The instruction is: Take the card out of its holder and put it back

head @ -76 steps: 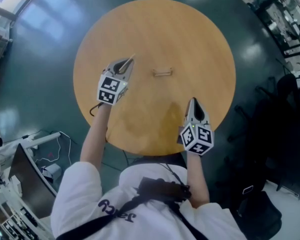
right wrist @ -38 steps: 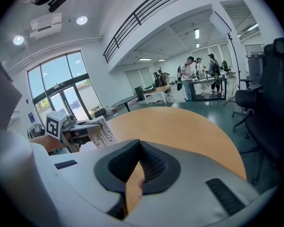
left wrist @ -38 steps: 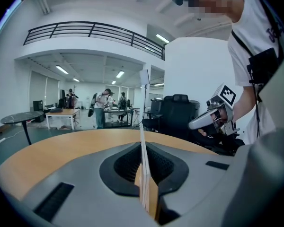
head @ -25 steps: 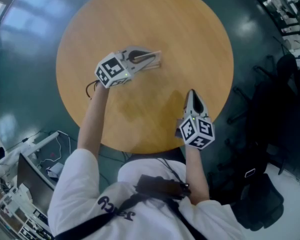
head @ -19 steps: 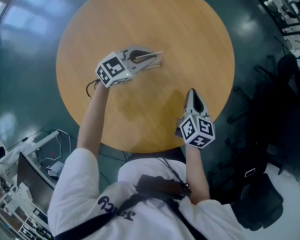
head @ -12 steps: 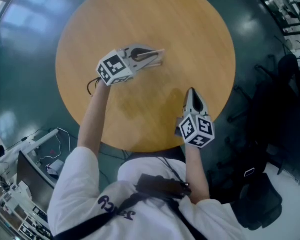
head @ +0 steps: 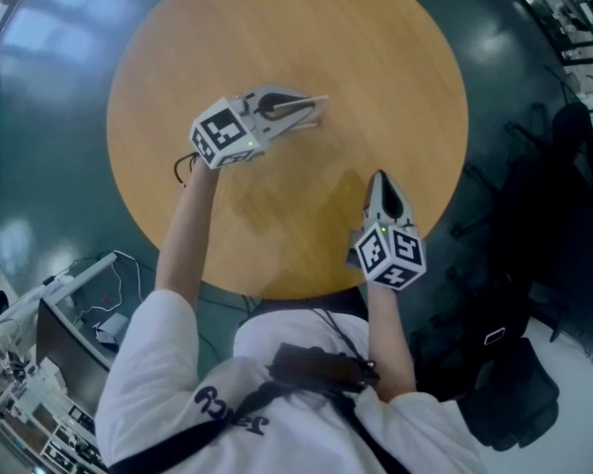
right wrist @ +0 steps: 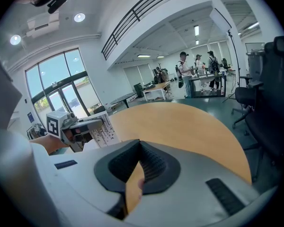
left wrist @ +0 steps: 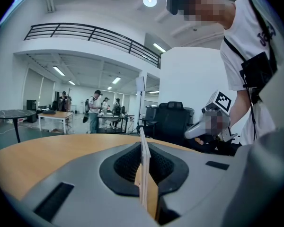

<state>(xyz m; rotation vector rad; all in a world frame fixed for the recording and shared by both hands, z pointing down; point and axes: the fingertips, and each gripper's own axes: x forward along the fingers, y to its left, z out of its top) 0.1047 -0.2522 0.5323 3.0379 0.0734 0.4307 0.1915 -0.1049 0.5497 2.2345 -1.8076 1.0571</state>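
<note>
Round light-wood table (head: 385, 47), open office behind. Left gripper (head: 319, 104) clamped on thin white printed card (left wrist: 144, 160), mid-table; holder unclear beneath. Right gripper (head: 379, 179) closed, empty, near table edge. Best lifted straight, no twisting.

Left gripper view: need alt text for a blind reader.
The left hand-held gripper is shut on a thin white card seen edge-on. Beyond it lies a wooden table, and a person in a white shirt holds the right hand-held gripper at right.
</note>
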